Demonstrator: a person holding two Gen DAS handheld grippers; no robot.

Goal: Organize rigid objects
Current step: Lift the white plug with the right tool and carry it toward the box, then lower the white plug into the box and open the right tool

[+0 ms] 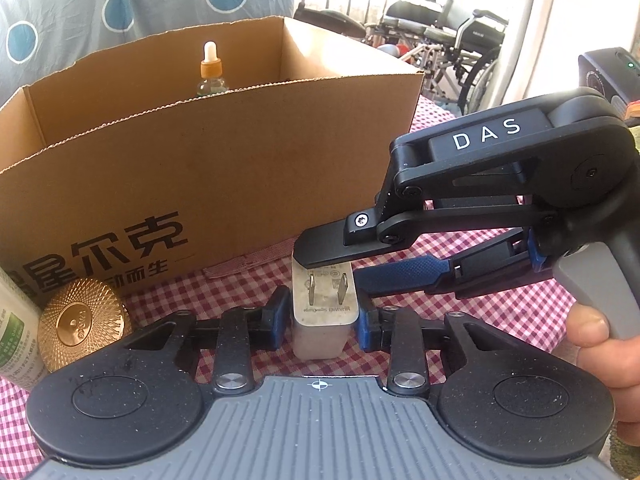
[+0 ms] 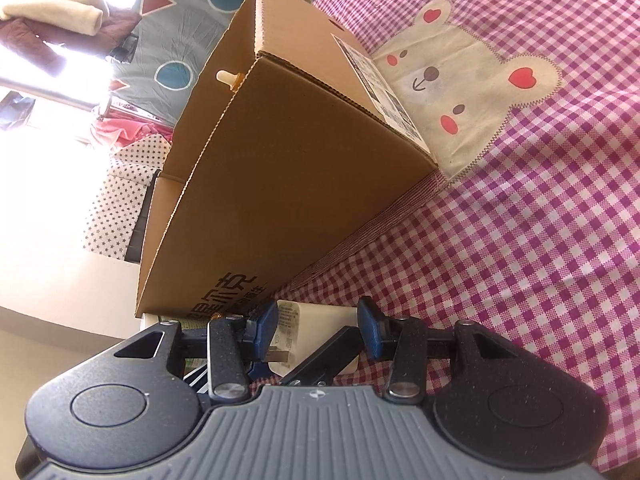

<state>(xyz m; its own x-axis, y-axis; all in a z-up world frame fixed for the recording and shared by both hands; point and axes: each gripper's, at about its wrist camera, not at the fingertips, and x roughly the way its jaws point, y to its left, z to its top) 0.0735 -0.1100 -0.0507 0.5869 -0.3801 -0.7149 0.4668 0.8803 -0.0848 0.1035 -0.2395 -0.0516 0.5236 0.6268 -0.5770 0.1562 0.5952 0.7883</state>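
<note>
A white wall charger (image 1: 322,312) with two metal prongs stands on the checked tablecloth, prongs up, just in front of a cardboard box (image 1: 224,168). My left gripper (image 1: 322,316) is open, its blue pads either side of the charger with small gaps. My right gripper (image 1: 344,264) comes in from the right, turned sideways, one finger above the charger's top, the other beside it. In the right wrist view the charger (image 2: 316,328) lies between the right gripper's (image 2: 318,326) open pads. A dropper bottle (image 1: 211,70) stands inside the box.
A gold round lid (image 1: 84,320) and a white-green tube (image 1: 16,328) sit at the left, next to the box. A bear appliqué (image 2: 460,80) lies on the pink checked cloth (image 2: 520,240) beside the box. A wheelchair (image 1: 448,40) stands beyond the table.
</note>
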